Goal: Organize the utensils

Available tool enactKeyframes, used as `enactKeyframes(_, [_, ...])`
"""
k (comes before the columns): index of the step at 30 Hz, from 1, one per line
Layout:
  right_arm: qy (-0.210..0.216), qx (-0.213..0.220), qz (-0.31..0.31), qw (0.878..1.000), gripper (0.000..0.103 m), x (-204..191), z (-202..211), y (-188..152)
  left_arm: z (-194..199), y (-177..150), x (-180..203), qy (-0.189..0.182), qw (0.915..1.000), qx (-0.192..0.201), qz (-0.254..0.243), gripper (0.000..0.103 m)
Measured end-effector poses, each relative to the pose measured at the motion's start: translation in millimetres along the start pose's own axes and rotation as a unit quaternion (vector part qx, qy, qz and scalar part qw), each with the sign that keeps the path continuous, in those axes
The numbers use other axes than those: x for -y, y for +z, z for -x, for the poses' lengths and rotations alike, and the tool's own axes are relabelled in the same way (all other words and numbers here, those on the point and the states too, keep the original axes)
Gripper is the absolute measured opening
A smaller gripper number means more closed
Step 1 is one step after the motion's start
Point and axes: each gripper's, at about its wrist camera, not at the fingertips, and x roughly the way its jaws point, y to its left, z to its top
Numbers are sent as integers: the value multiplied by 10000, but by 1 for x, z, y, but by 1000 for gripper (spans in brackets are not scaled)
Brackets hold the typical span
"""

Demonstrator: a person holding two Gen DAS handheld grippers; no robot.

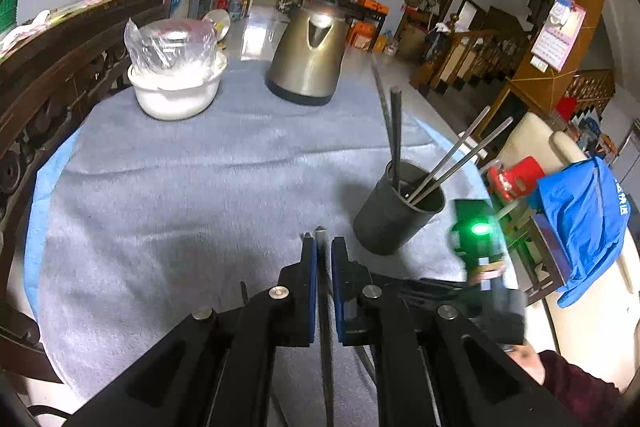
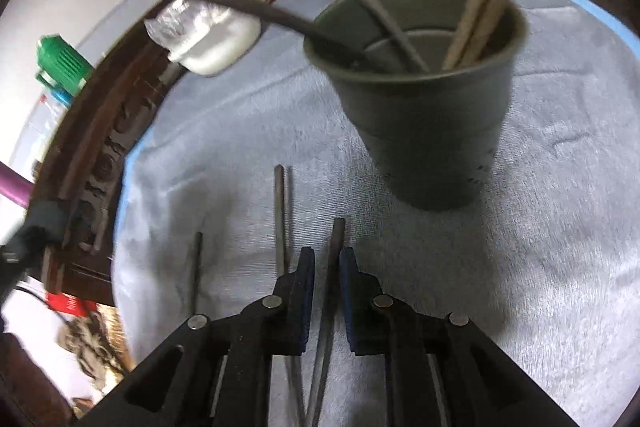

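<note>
Your left gripper (image 1: 324,247) clamps one dark chopstick (image 1: 325,327); right gripper (image 2: 327,259) narrow, loose around another chopstick (image 2: 334,247) beside cup (image 2: 424,131).

Open grey cloth (image 1: 192,187) offers passing room on the table's left; bowl (image 1: 176,87), kettle (image 1: 308,59) and chopstick-filled cup (image 1: 396,215) block the far and right sides

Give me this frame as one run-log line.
left claw: shut on chopstick | right claw: over loose chopstick, not gripping | cup: upright, four chopsticks inside | cloth: three chopsticks left
</note>
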Motion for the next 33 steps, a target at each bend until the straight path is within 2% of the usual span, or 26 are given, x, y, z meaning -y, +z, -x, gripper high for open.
enactKeyframes(2, [-93,-96,-20,9999,16,0,-8,2,6,0,-1,-52,10000,68,-2,8])
enactKeyframes(7, [-180,-25,199,9996,16,-5,-10,6,11,-1,-2,-69,9999,90,-33,8])
enactKeyframes(9, [-339,5,376,9987,10,-9,-10,6,6,-2,-8,-48,10000,-17,51,8])
enactKeyframes(14, [-297,258,514,9979,8,-10,6,2,-15,-7,-25,-27,9980,-543,319,8])
enactKeyframes(16, [-219,396,538,9975,8,-7,17,0,-27,-10,-25,-68,9962,-816,278,11])
enactKeyframes(18, [-144,536,503,9972,8,-4,28,-1,-45,-14,-21,-101,9929,-1168,198,28])
enactKeyframes(19, [-51,612,455,9971,8,-1,35,-3,-52,-17,-19,-110,9917,-1272,141,31])
enactKeyframes(24, [159,813,367,9959,8,5,55,-9,-98,-21,-5,54,9831,-1821,-179,31])
enactKeyframes(33, [277,1058,157,9939,8,23,86,-23,-149,-15,-10,343,9687,-2442,-270,31])
